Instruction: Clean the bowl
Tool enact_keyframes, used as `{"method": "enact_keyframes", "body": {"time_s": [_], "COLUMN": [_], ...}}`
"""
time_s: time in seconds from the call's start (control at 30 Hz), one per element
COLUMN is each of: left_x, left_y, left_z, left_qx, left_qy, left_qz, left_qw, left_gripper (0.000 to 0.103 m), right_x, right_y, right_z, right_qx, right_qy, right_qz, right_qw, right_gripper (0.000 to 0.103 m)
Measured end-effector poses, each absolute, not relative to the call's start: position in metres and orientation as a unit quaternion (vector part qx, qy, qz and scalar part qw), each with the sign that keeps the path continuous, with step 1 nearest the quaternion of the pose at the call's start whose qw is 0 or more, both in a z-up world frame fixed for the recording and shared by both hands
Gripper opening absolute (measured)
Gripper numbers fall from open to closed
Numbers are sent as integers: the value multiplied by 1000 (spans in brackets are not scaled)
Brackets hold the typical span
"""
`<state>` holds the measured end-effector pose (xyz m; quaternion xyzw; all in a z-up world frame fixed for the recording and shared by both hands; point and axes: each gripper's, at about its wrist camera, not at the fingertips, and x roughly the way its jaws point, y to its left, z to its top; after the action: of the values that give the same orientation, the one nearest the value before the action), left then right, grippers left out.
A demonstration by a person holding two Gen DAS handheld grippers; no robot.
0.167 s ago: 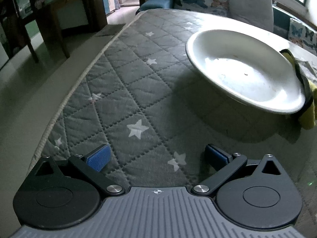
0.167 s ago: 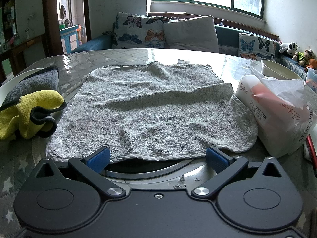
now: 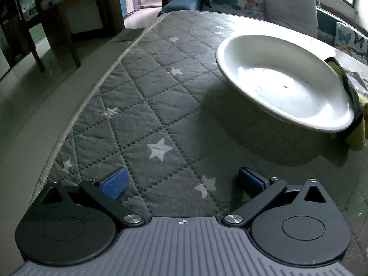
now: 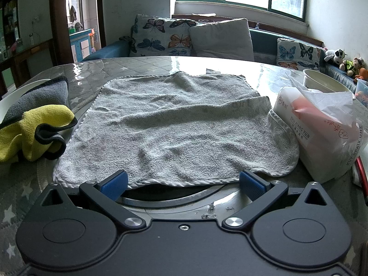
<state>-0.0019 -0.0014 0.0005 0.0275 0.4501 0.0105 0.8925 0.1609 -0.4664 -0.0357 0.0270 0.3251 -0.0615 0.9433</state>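
A wide, shallow white bowl (image 3: 283,80) with a few specks inside sits on the grey star-quilted table cover (image 3: 149,105), ahead and to the right of my left gripper (image 3: 181,181), which is open and holds nothing. A yellow and grey cloth (image 4: 32,126) lies bunched by the bowl's right rim; in the left wrist view the yellow cloth (image 3: 356,124) peeks from behind the bowl. My right gripper (image 4: 182,182) is open at the near hem of a flat grey towel (image 4: 174,124), over a round metal rim (image 4: 174,199). Only a sliver of the bowl (image 4: 27,85) shows there.
A tissue pack (image 4: 322,128) stands right of the towel, with a second white bowl (image 4: 322,80) behind it and a red-tipped object (image 4: 361,174) at the far right. The table's left edge (image 3: 89,101) drops to the floor. A cushioned bench (image 4: 207,39) runs along the far side.
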Motion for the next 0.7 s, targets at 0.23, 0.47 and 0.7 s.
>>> {"method": "enact_keyframes", "body": {"time_s": [0.23, 0.47, 0.7], "left_x": [-4, -5, -3], "left_y": [-3, -1, 1], "left_z": [1, 0, 2], "left_qx": [30, 23, 22], "left_qy": [447, 445, 454], "left_qz": [8, 3, 0], "left_qw": [894, 895, 891], "left_gripper": [103, 103, 103], "right_x": [161, 161, 161], "right_y": [-466, -466, -466], "right_z": [-36, -36, -36], "right_qx": [27, 27, 27], "right_qy": [325, 325, 325], "right_qz": [-61, -62, -62], "right_qw": [943, 943, 943], "right_gripper": [103, 103, 103]}}
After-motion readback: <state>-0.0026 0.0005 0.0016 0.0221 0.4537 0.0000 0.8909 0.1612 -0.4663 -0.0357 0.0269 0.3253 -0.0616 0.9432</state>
